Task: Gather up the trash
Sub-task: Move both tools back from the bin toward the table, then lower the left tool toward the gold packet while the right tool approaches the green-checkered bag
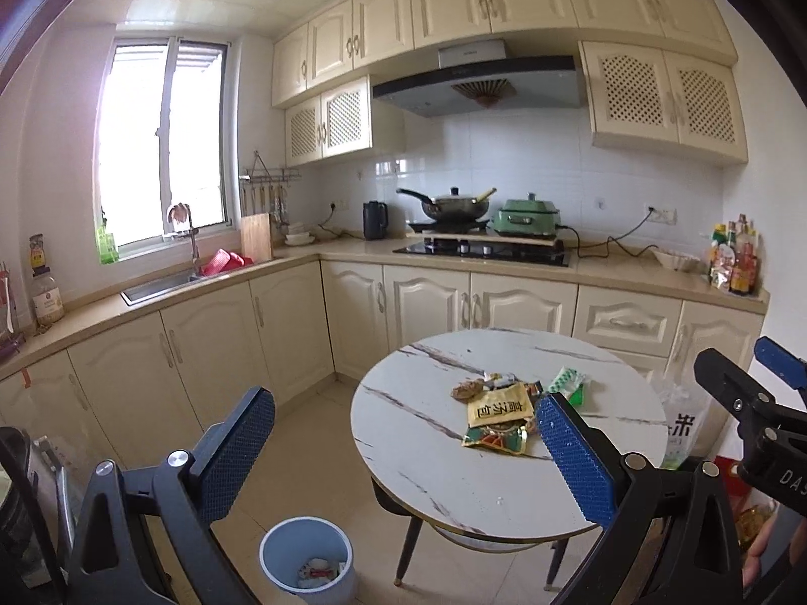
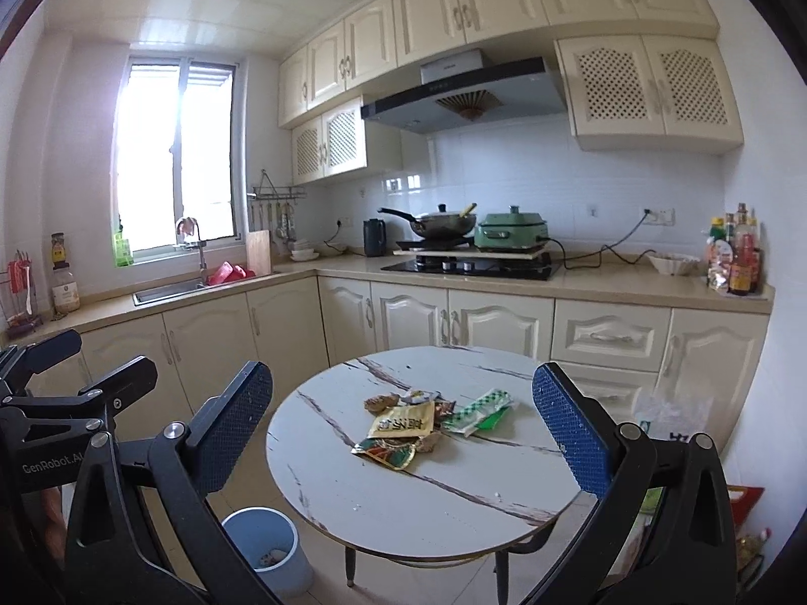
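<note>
The fingers (image 1: 237,448) of the left gripper (image 1: 406,446) are spread wide and hold nothing, hovering short of the round marble table (image 1: 403,433); a heap of wrappers (image 1: 497,416) lies near the table's middle, and the blue bin (image 1: 306,562) stands on the floor beside the table's near left edge, with some trash inside. From the right wrist, the right gripper (image 2: 403,426) is likewise spread and empty above the table's (image 2: 353,494) near side, the wrappers (image 2: 403,428) and a green-white packet (image 2: 476,411) lying near its middle and the bin (image 2: 267,557) standing on the floor at its near left.

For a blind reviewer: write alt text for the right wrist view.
The open right gripper faces a round marble table strewn with snack wrappers. A blue bin stands on the floor at its left, kitchen counters behind.
</note>
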Motion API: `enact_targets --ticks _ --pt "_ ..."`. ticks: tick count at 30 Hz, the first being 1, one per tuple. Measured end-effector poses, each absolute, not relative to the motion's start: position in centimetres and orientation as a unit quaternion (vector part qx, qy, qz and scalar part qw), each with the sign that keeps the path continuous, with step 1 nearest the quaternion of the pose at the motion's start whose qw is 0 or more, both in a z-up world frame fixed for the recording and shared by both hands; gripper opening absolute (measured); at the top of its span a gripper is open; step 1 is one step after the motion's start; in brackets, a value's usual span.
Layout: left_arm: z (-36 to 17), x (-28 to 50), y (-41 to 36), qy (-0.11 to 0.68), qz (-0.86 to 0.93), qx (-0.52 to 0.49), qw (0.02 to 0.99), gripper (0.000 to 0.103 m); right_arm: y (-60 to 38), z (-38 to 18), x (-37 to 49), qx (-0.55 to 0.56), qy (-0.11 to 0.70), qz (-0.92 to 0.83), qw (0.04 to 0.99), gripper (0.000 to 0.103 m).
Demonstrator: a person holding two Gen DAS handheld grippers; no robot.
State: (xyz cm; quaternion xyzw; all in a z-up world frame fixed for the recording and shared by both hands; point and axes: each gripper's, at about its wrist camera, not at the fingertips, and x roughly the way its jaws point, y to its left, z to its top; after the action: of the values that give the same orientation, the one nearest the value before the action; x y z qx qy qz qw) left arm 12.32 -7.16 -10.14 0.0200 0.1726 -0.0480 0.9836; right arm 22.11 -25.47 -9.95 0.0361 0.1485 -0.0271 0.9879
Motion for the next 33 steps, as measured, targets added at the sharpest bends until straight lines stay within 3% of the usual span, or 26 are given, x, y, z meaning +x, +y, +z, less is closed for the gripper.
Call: enact_targets --ticks 15,33 --pt "-15.8 31.4 -12.5 0.336 -0.107 0.045 0.935 0.102 -35.2 -20.5 31.9 0.063 0.291 -0.075 0.952 0.103" --pt "-19.0 54.6 -16.8 0.425 -0.139 0.046 0.893 0.102 -41.4 -26.9 49.9 0.121 0.425 -0.056 0.895 0.103"
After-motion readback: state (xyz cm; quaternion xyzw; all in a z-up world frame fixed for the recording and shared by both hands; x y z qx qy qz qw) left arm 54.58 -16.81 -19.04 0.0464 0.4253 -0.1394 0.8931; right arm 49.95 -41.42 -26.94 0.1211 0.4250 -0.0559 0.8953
